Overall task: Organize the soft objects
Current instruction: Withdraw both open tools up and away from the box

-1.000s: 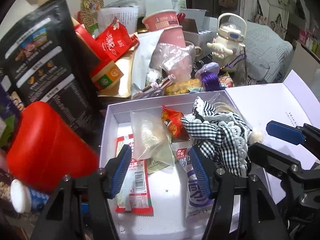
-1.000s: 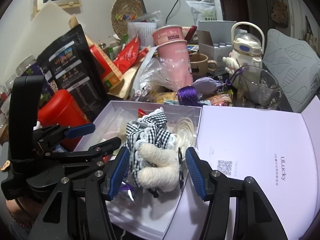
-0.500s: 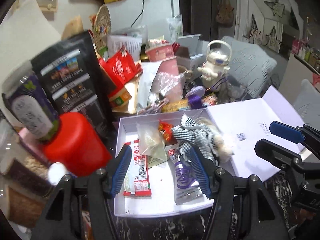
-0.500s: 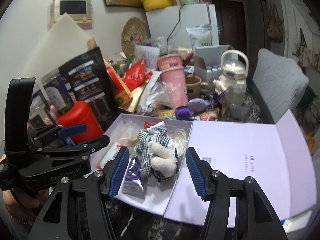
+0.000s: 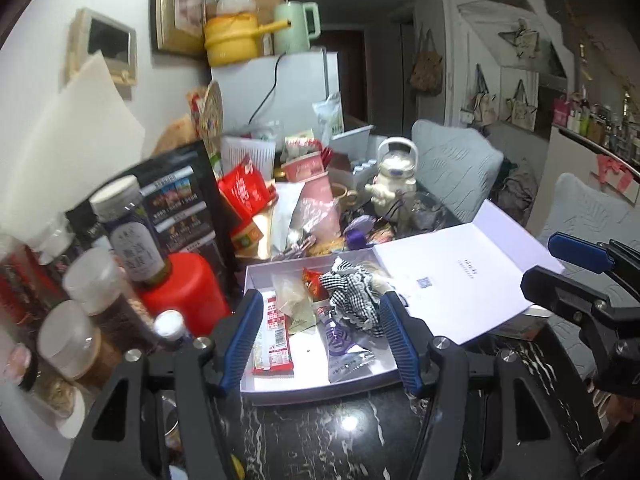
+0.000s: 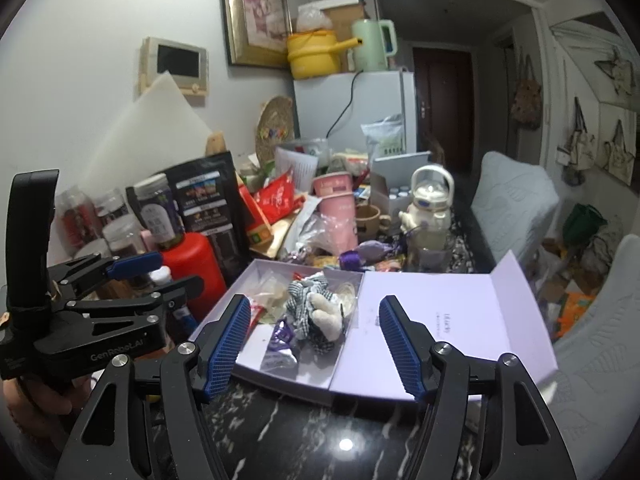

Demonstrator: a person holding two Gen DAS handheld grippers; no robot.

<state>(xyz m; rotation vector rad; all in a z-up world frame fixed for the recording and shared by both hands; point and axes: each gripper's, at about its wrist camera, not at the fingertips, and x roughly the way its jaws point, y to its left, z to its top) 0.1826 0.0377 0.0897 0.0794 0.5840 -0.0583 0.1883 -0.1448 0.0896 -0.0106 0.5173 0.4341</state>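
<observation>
An open lilac box [image 5: 312, 394] [image 6: 280, 380] sits on the dark marble table, its lid [image 5: 460, 280] [image 6: 440, 320] folded flat to the right. Inside lies a black-and-white checked cloth [image 5: 352, 292] [image 6: 302, 300] bundled with a white plush toy [image 6: 326, 314], beside snack packets [image 5: 276, 336] and a purple sachet [image 5: 340, 338]. My left gripper [image 5: 322, 340] hangs open in front of and above the box, holding nothing. My right gripper [image 6: 316, 340] also hovers short of the box; its jaws are opening and nothing is between them. Each gripper shows in the other's view, the right gripper [image 5: 576, 264] and the left gripper [image 6: 148, 276].
A red canister [image 5: 180, 292], jars [image 5: 80, 340] and a black pouch [image 5: 180, 200] crowd the box's left. Pink cups [image 5: 308, 172], bags and a white character flask [image 5: 394, 184] stand behind it. Grey cushioned seats [image 6: 516, 208] are at the right. Bare marble [image 5: 320, 432] lies in front.
Both grippers have pulled back and risen away from the box, which now looks smaller. The right gripper's jaws have widened. The checked cloth and plush toy stay in the box.
</observation>
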